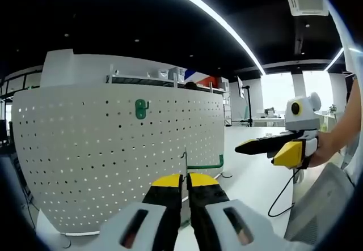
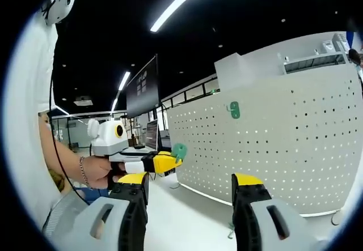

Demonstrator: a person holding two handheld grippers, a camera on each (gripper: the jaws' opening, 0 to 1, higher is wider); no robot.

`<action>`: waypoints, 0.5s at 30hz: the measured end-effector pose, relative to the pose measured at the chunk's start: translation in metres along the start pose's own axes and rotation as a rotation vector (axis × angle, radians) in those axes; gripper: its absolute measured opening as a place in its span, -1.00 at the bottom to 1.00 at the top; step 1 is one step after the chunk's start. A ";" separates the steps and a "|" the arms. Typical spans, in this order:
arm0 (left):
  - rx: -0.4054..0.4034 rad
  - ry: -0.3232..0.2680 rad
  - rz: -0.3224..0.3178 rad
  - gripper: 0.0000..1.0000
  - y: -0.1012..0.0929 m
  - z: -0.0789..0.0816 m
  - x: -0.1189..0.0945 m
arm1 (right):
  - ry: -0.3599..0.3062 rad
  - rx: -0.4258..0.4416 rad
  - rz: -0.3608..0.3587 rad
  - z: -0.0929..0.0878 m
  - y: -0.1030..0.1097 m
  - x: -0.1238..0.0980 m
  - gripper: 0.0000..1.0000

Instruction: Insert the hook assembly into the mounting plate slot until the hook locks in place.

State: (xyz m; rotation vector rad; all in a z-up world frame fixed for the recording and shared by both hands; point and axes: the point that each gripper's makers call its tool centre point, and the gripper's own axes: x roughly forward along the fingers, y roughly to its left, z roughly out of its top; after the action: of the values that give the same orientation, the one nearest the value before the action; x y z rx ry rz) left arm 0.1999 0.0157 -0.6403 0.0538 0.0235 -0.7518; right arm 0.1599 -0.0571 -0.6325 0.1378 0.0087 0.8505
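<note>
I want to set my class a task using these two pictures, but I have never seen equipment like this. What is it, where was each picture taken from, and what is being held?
There is no robot here. A person holds a hand-held gripper in each hand, and each gripper has a camera looking forward along its two yellow-tipped jaws. The fisheye lens makes the pictures round and bent.

The left gripper view looks along the left gripper. Its jaws are shut on a thin green hook. Ahead stands a white pegboard on a white table, with a small green mounting plate fixed to it.

The right gripper view looks along the right gripper. Its jaws are open and hold nothing. It faces the same board from the other side.
</note>
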 end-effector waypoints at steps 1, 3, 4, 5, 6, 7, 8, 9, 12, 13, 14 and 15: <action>-0.001 0.000 0.001 -0.94 0.000 0.000 0.000 | -0.001 0.001 0.005 0.000 0.001 0.002 0.13; 0.000 0.000 0.005 -0.94 0.002 0.000 -0.001 | -0.004 -0.001 0.012 0.002 0.002 0.007 0.13; -0.001 0.000 0.005 -0.94 0.002 0.000 -0.001 | -0.007 0.002 0.016 0.003 0.003 0.010 0.13; -0.001 0.000 0.006 -0.94 0.002 0.000 -0.002 | -0.010 0.003 0.019 0.004 0.004 0.012 0.13; 0.001 0.001 0.006 -0.94 0.002 0.000 -0.002 | -0.012 0.003 0.024 0.005 0.005 0.014 0.13; 0.002 0.001 0.006 -0.94 0.003 0.001 -0.002 | -0.013 0.004 0.026 0.005 0.005 0.015 0.13; 0.002 0.000 0.006 -0.94 0.003 0.001 -0.002 | -0.014 0.006 0.031 0.005 0.006 0.017 0.13; 0.001 0.000 0.007 -0.94 0.003 0.001 -0.002 | -0.014 0.010 0.039 0.004 0.008 0.019 0.12; 0.000 -0.001 0.010 -0.94 0.004 0.002 -0.002 | -0.014 0.018 0.051 0.003 0.012 0.024 0.10; 0.003 -0.002 0.010 -0.94 0.004 0.002 -0.002 | -0.019 0.026 0.054 0.004 0.013 0.026 0.10; 0.001 -0.002 0.011 -0.94 0.004 0.002 -0.003 | -0.021 0.028 0.056 0.005 0.013 0.027 0.09; 0.001 -0.002 0.012 -0.94 0.005 0.002 -0.003 | -0.022 0.030 0.059 0.005 0.014 0.030 0.08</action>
State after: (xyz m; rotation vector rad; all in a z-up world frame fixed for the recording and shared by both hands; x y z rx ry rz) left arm 0.2011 0.0206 -0.6378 0.0539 0.0207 -0.7403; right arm 0.1692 -0.0260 -0.6245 0.1768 -0.0032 0.9075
